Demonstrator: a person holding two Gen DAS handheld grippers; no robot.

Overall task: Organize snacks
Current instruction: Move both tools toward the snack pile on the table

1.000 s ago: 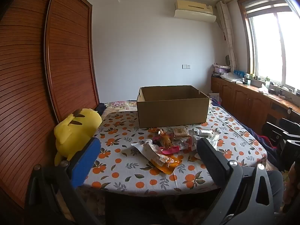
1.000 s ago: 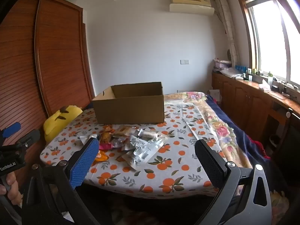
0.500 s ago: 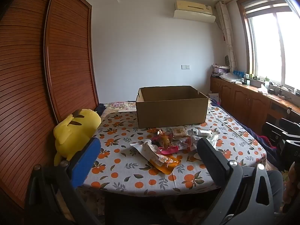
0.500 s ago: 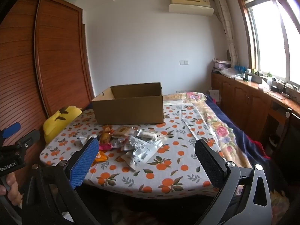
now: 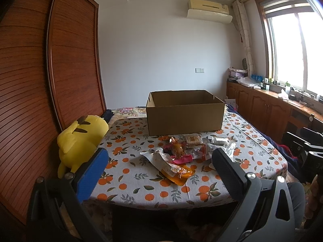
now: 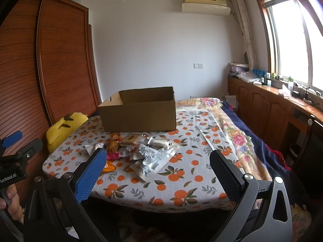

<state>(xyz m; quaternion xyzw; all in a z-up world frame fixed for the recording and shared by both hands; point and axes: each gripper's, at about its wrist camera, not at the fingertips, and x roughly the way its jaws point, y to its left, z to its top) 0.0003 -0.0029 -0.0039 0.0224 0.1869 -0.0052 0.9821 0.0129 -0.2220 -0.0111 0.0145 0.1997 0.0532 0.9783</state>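
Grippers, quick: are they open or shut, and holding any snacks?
Left gripper: open, holding nothing.
Right gripper: open, holding nothing.

Overexposed window (image 5: 290, 48), fisheye-bent edges

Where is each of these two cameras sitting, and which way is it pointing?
Left wrist: rides the left gripper, facing across the table's near edge at the snack pile and cardboard box; both its open fingers show.
Right wrist: rides the right gripper, facing the same table from further right; its open fingers show, plus the person's left hand holding the other gripper at the left edge.
Shared: box, snacks, yellow plush toy, orange-print tablecloth.
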